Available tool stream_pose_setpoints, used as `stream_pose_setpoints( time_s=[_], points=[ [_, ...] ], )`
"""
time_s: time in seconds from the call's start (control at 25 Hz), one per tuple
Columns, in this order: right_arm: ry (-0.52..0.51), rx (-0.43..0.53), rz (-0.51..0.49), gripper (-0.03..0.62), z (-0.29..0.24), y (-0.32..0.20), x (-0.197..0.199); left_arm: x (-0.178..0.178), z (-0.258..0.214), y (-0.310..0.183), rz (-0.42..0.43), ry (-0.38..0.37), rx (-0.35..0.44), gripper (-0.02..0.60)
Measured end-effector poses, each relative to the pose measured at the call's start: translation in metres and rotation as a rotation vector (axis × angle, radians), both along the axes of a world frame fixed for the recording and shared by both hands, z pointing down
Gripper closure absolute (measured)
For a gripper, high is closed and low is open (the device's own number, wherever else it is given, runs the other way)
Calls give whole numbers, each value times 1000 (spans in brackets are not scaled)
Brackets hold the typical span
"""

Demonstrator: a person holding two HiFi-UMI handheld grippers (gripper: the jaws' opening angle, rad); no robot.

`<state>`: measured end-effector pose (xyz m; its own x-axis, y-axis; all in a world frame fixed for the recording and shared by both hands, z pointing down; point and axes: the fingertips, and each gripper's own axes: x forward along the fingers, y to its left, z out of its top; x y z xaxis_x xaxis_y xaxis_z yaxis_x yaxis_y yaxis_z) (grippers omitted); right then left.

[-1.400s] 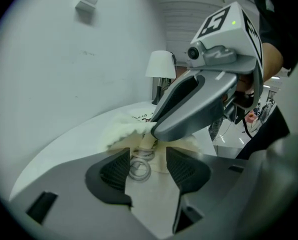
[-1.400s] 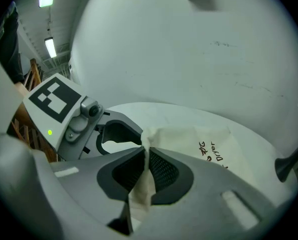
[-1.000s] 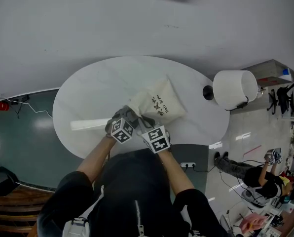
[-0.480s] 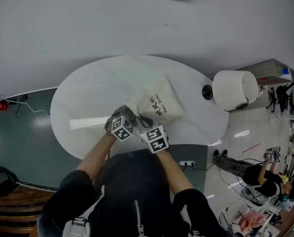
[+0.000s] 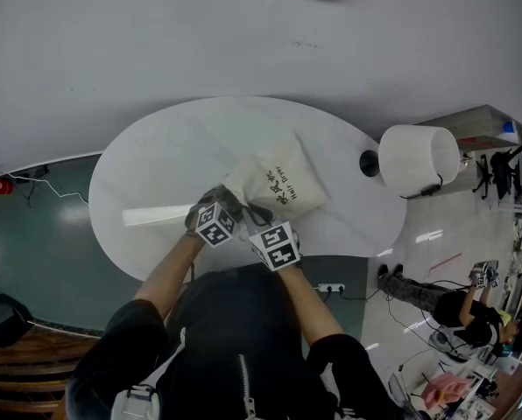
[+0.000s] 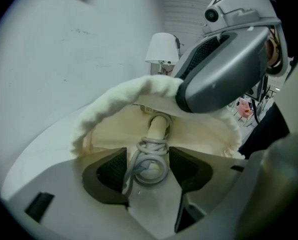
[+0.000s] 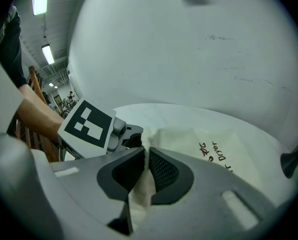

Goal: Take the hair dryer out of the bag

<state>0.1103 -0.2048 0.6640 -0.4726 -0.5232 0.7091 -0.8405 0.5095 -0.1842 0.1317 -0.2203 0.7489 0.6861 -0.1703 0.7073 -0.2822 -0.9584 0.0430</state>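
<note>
A cream cloth bag [image 5: 283, 186] with dark print lies on the round white table [image 5: 165, 164]. Both grippers meet at its mouth near the front edge. My right gripper [image 7: 146, 166] is shut on the bag's rim [image 7: 139, 194] and holds the mouth open; in the left gripper view it [image 6: 224, 69] hangs above the opening. My left gripper [image 6: 147, 160] reaches into the mouth. Its jaws have just been opening. Between them lie the hair dryer's pale handle [image 6: 158, 129] and coiled grey cord [image 6: 149, 164], and the pads stand off both.
A lamp with a white shade [image 5: 419, 157] stands at the table's right edge. A flat white strip [image 5: 156, 218] lies on the table left of the grippers. A power strip [image 5: 333, 291] lies on the floor below the table, and a person [image 5: 458, 313] is at the far lower right.
</note>
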Motion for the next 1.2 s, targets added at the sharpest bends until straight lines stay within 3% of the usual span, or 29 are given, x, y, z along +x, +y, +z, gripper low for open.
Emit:
stream_pose_setpoints(
  time_s=[0.12, 0.28, 0.36, 0.68, 1.2],
  points=[
    [-1, -2, 1, 565, -1, 1, 0, -1, 1, 3, 25, -15, 12, 320],
    [-2, 3, 1, 565, -1, 1, 1, -1, 12, 4, 99, -136, 119, 311],
    [-2, 3, 6, 565, -1, 0, 3, 1, 17, 3, 119, -166, 123, 311],
    [-6, -3, 17, 565, -1, 1, 5, 1, 9, 2, 141, -166, 159, 325],
    [6, 6, 15, 565, 1, 0, 6, -2, 4, 11, 104, -149, 115, 357]
  ],
)
